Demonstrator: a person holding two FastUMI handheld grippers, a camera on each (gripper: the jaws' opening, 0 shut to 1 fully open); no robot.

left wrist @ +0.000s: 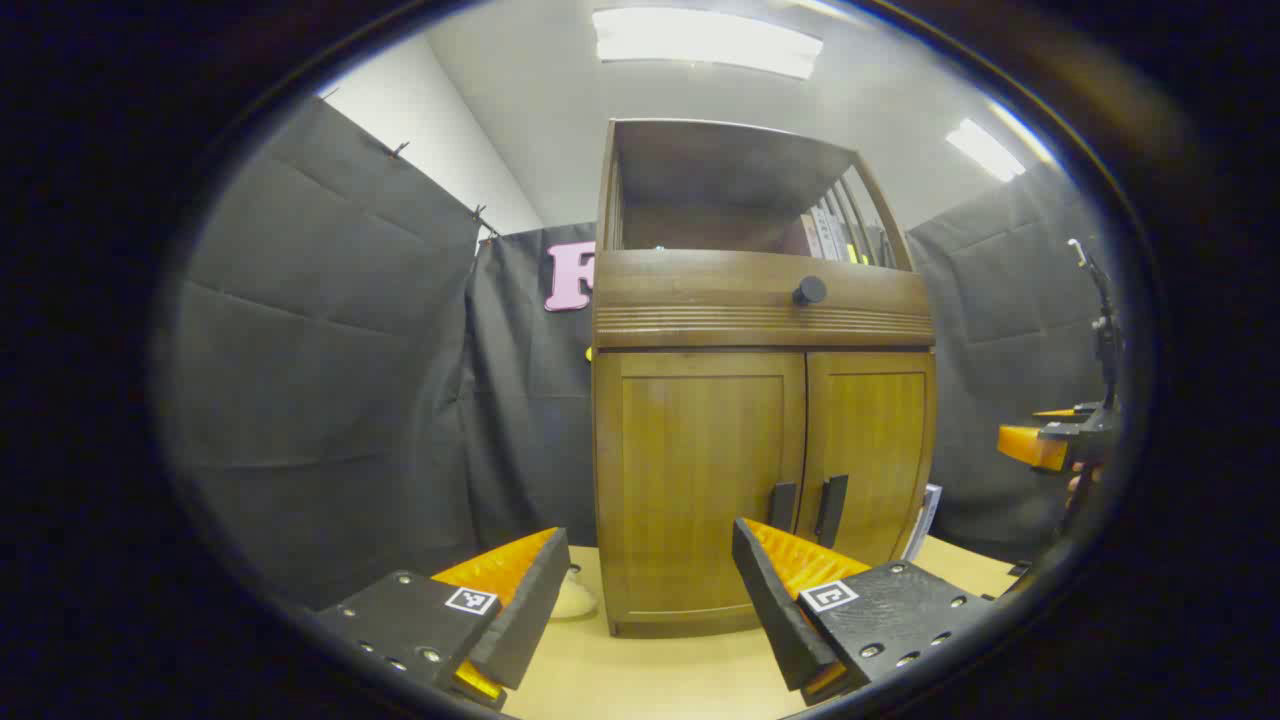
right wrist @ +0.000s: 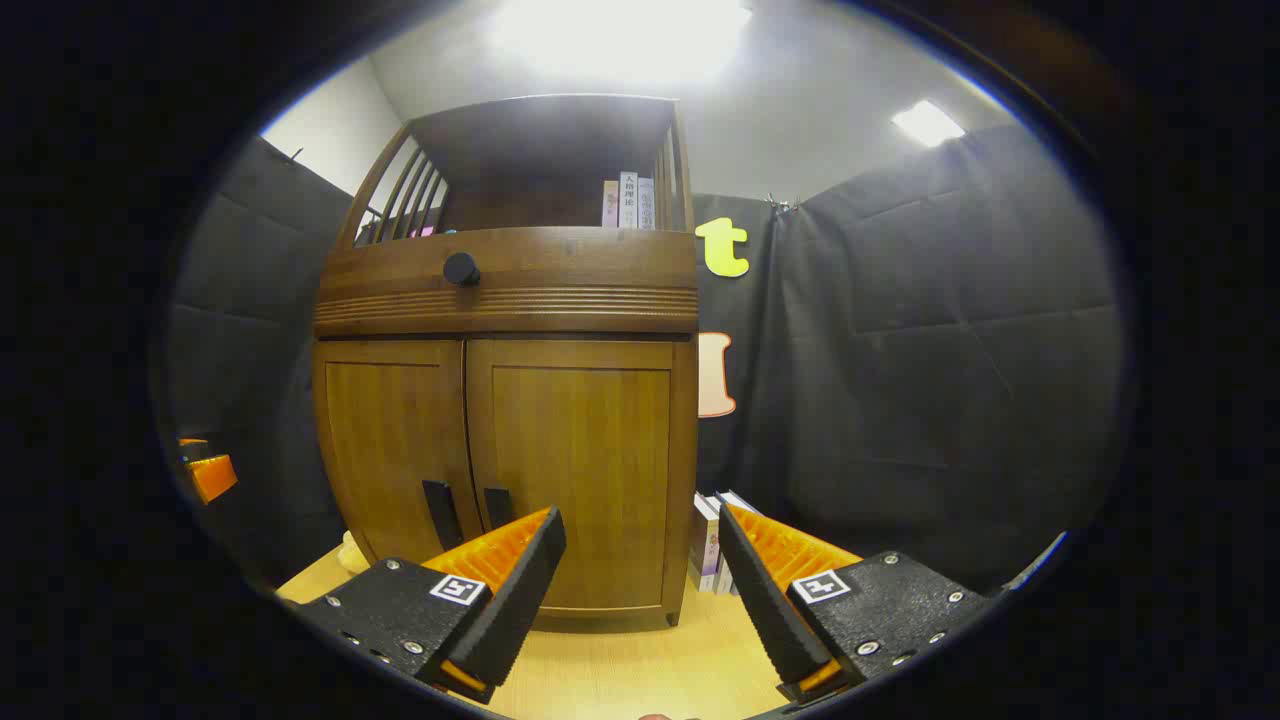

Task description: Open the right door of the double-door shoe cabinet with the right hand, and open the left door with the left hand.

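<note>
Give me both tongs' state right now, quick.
Left tongs: open, holding nothing, short of the cabinet, both doors shut.
Right tongs: open, holding nothing, short of the right door.

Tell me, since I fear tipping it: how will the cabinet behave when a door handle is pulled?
The cabinet looks solid wood, probably heavy and stiff. Tall and narrow, it might rock. The right door likely swings freely.

No text is readable: the book spines [right wrist: 628,203] on the cabinet's [right wrist: 505,290] top shelf carry print too small to make out.
</note>
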